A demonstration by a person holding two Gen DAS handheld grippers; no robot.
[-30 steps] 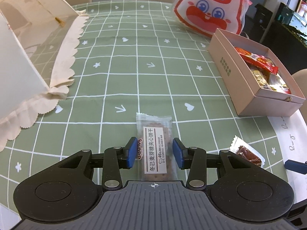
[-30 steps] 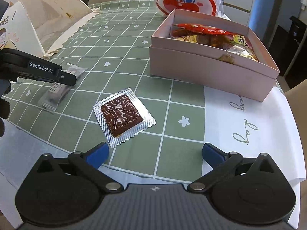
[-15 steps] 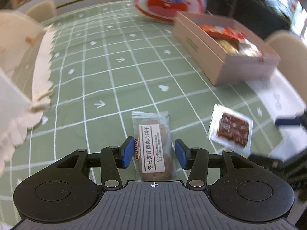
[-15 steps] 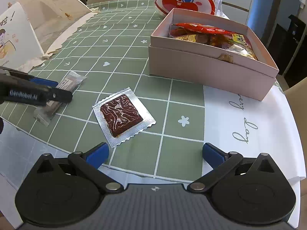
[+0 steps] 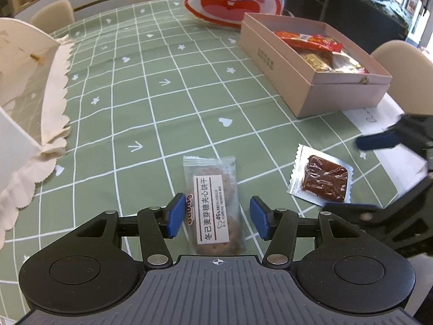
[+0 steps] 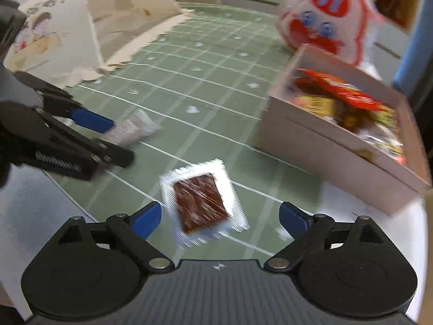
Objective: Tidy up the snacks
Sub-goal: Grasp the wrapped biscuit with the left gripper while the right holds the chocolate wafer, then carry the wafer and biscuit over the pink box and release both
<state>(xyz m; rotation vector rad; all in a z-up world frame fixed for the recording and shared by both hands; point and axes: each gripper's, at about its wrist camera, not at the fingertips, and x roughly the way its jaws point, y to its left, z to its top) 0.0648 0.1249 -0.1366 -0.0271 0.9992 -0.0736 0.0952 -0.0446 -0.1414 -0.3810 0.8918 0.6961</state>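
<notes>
Lying flat on the green grid-patterned bench (image 5: 151, 100), a long clear biscuit packet (image 5: 212, 205) sits untouched between the released left gripper (image 5: 216, 215); rightward, a square crimped-foil brown snack (image 6: 201, 203) lies inside the right gripper (image 6: 220, 218), whose unclenched jaws have just been narrowing.

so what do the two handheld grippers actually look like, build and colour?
Both match. The left gripper and right gripper have matte black bodies: a ribbed centre plate with a small crosshair mark, round housings either side, black linkage arms with silver pivot pins, and blue pads on the fingers. From the right wrist view, the left one's side shows an exposed coil spring. No cables or sleeves in view.
</notes>
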